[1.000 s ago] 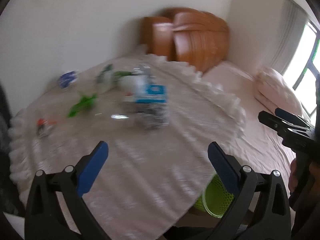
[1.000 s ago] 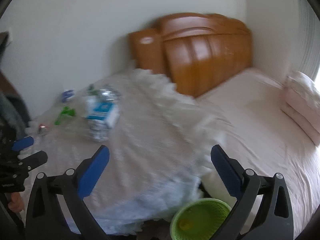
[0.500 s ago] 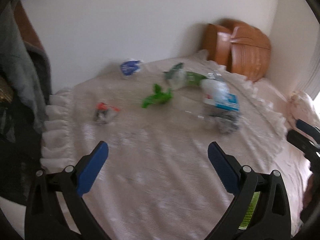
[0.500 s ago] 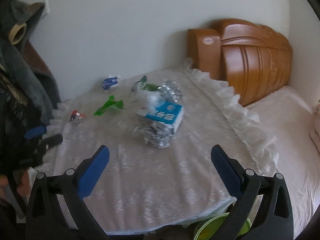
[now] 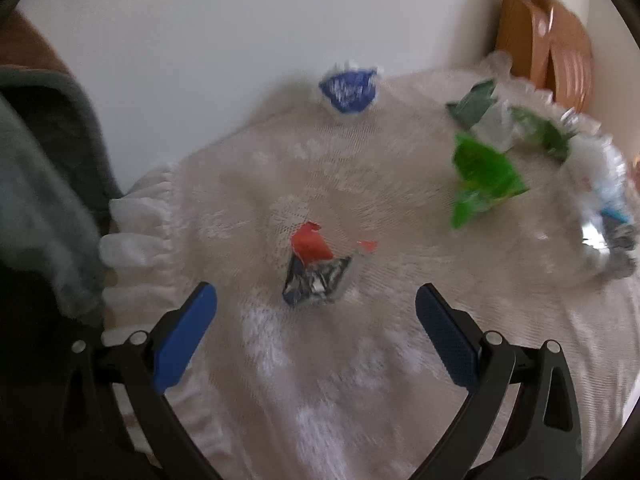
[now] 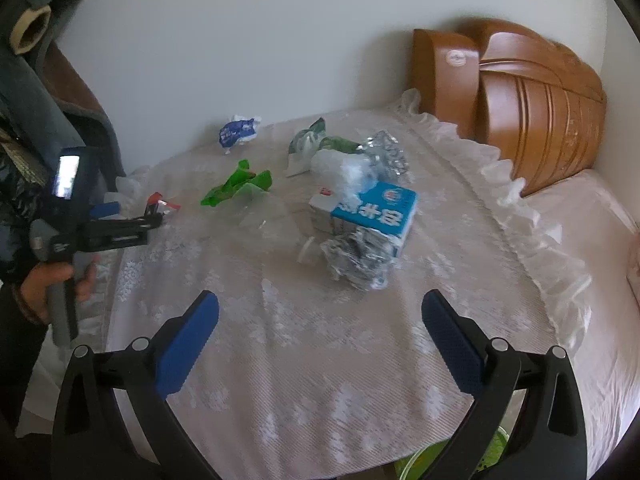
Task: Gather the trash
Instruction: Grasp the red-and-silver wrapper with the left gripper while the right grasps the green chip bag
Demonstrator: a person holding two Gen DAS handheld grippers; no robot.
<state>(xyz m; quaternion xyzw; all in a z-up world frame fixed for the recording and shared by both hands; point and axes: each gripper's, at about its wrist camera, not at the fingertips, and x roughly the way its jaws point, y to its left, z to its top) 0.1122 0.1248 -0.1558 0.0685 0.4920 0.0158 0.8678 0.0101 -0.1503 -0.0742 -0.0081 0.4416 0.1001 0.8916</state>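
While the left gripper (image 5: 316, 312) hung with its jaws spread wide and holding nothing, a crumpled red-and-silver foil wrapper (image 5: 314, 270) lay on the white lace-covered bench (image 5: 360, 380) just ahead of its blue fingertips (image 5: 186, 332), roughly centred between them. Farther along the lace sat a crumpled bright green plastic wrapper (image 5: 482, 182) and, near the far wall, a blue-and-white crinkled packet (image 5: 349, 90) — the left view was blurred, so finer detail could not be read. The right gripper (image 6: 320, 332) was likewise wide open and empty, held above the near part of the bench. Ahead of it lay a blue-and-white milk carton (image 6: 370, 212) on its side, touching a wad of crushed silvery foil (image 6: 356, 260) in front and a clump of clear white plastic (image 6: 340, 168) behind. A dark green-and-white bag (image 6: 308, 144) lay beyond those. At the left edge of the right view, the person's left hand (image 6: 56, 284) gripped the handle — well apart from the carton pile. A lime green basket (image 6: 420, 460) peeked out below the bench's near edge, and a wooden headboard (image 6: 532, 108) stood at the far right beside the bed (image 6: 592, 264).
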